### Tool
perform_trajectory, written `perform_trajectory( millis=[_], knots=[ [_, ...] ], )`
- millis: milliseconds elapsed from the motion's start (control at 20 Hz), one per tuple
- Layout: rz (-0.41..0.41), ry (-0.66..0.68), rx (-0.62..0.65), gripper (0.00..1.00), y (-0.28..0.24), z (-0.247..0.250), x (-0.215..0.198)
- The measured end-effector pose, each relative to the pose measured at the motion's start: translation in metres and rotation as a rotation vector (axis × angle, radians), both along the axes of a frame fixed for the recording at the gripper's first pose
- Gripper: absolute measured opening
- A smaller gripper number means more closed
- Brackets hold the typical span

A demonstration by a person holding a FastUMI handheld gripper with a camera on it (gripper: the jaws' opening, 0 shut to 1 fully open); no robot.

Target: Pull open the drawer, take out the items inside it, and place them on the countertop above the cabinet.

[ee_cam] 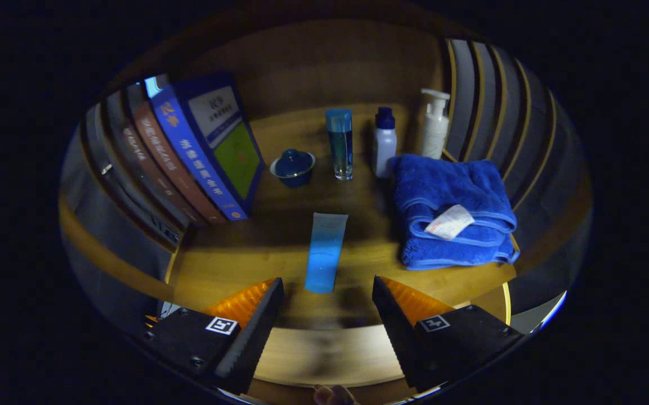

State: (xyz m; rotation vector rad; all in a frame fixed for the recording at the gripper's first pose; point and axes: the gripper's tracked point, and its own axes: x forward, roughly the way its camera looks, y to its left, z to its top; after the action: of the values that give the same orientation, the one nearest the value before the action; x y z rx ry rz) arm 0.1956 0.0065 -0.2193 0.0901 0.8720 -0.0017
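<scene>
A light blue tube (325, 253) lies flat on the wooden countertop (228, 264), just ahead of my gripper (328, 295) and between the lines of its two fingers. My gripper is open, with nothing held between the fingers. Beyond the tube stand a small blue lidded bowl (293, 167), a tall clear bottle with a blue cap (340, 143), a white bottle with a dark blue cap (384, 143) and a white pump bottle (434, 124). A folded blue towel (453, 211) with a white tag rests to the right of the tube.
Several books (197, 152) lean in a row on the left of the countertop. Dark slatted panels (498, 107) rise behind the towel on the right. The wooden back wall (313, 73) closes the far side. The counter's rounded front edge (324, 354) runs beneath the fingers.
</scene>
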Motion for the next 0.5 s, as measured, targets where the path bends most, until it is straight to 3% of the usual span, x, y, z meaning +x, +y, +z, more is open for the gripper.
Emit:
perform_trajectory(
  millis=[500],
  knots=[
    [0.077,-0.393,-0.037,1.00,0.009,0.091,-0.129]
  ],
)
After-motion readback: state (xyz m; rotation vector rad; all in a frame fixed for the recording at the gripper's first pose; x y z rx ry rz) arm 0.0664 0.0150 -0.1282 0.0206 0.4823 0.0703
